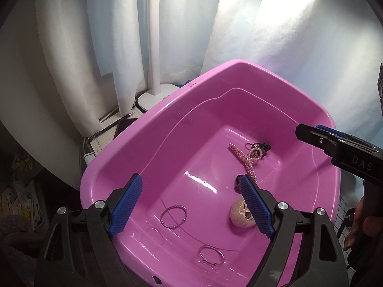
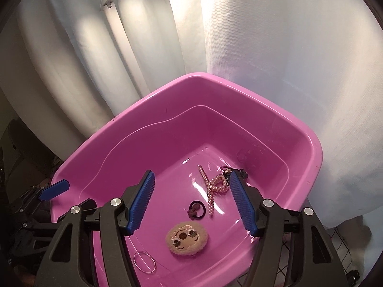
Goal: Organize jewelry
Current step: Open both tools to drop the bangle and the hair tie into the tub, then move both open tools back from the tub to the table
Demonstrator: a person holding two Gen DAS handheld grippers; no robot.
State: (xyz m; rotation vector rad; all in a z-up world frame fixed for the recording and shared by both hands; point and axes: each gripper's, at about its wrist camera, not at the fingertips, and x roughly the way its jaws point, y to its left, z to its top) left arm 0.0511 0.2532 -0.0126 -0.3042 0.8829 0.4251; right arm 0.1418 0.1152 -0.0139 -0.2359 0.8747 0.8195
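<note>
Currently both grippers are hovering over a pink tub (image 1: 134, 143) that is sitting in front of a white curtain (image 1: 275, 47). The left gripper (image 1: 191, 205) is standing with its blue-padded jaws spread wide, and nothing is sitting between its pads. The right gripper (image 2: 191, 203) is also standing open, a little less wide, and it is gripping nothing; in the left wrist view its black body is reaching in from the right over the tub's right rim.

All the jewelry is lying loose on the tub's floor. A pearl hair clip (image 2: 211, 186) is lying toward the far side, with a small dark clip (image 1: 263, 147) just beside its far end. A dark hair tie (image 2: 196, 209) with a brownish bead is lying just near of the pearl clip. A round beige plush badge (image 2: 184, 239) with a stitched face is resting nearer still, toward the middle. A thin silver hoop (image 1: 173, 215) is lying on the near left of the floor, and a second silver hoop (image 1: 211, 256) is lying nearer again, close to the tub's near wall.

A white lamp base (image 1: 153, 95) is standing beyond the tub's far left corner, with a pen (image 1: 117, 117) on the gridded mat (image 1: 105, 134) beside it.
</note>
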